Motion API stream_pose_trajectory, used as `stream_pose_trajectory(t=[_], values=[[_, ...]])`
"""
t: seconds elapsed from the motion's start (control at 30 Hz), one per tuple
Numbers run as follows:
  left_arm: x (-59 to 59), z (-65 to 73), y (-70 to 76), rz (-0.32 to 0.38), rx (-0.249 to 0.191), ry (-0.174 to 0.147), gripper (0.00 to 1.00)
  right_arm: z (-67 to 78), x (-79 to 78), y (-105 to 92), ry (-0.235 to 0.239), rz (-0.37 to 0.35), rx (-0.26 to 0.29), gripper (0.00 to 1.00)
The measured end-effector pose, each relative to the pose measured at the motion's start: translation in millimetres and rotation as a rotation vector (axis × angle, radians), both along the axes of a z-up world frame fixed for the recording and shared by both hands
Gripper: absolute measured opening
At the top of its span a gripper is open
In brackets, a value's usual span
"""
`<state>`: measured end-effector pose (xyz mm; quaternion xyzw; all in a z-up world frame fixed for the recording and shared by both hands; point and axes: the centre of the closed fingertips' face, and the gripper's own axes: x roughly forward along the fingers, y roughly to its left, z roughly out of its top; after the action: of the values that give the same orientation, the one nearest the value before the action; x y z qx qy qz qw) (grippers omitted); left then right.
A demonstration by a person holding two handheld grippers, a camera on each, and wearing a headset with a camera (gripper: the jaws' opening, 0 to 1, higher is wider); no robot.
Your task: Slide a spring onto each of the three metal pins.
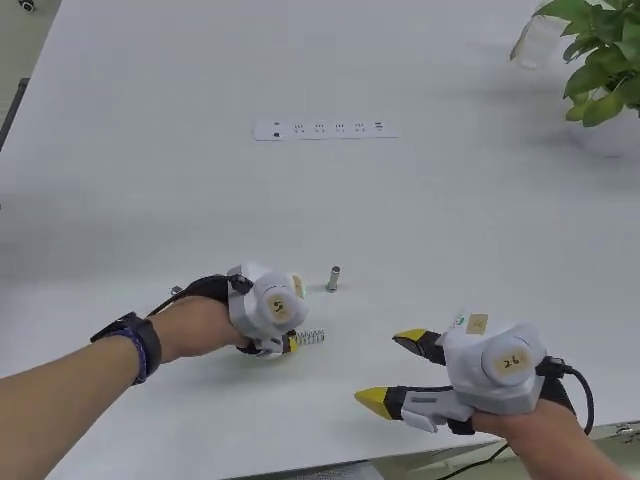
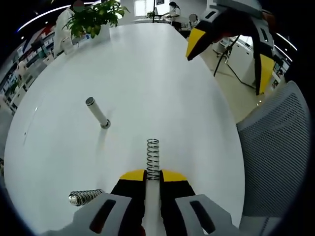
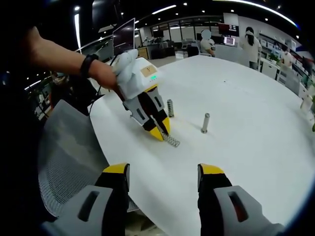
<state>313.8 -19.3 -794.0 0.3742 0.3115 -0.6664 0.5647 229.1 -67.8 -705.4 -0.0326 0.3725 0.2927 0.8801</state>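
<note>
My left gripper (image 1: 291, 342) is shut on one end of a small coil spring (image 1: 310, 337), which lies low over the white table. Seen along its own jaws, the spring (image 2: 153, 158) sticks straight out from the shut left gripper (image 2: 153, 176). A bare metal pin (image 1: 333, 278) stands upright just beyond it; that pin (image 2: 97, 113) is apart from the spring. A second pin wearing a spring (image 2: 84, 196) stands close to the left jaw, and it (image 3: 170, 108) is beside the left gripper (image 3: 160, 132). My right gripper (image 1: 392, 368) hangs open and empty near the front edge, its jaws (image 3: 163, 172) wide apart.
A white power strip (image 1: 325, 130) lies in the middle of the table. A potted plant (image 1: 600, 60) stands at the far right corner. A grey mesh chair (image 2: 275, 157) sits off the table's near edge. People stand in the office background.
</note>
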Motion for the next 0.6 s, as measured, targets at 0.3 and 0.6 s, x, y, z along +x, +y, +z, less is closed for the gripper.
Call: stream_pose_trajectory(t=[0.3, 0.6], values=[[1.7, 0.7, -3.0, 0.099, -0.031, 0.062, 0.03, 2.0, 0.9, -0.6, -0.007, 0.002, -0.005, 0.54], [-4.1, 3.6, 7.4, 0.147, -0.055, 0.049, 0.03, 0.9, 0.0, 0.4, -0.005, 0.011, -0.011, 0.53]])
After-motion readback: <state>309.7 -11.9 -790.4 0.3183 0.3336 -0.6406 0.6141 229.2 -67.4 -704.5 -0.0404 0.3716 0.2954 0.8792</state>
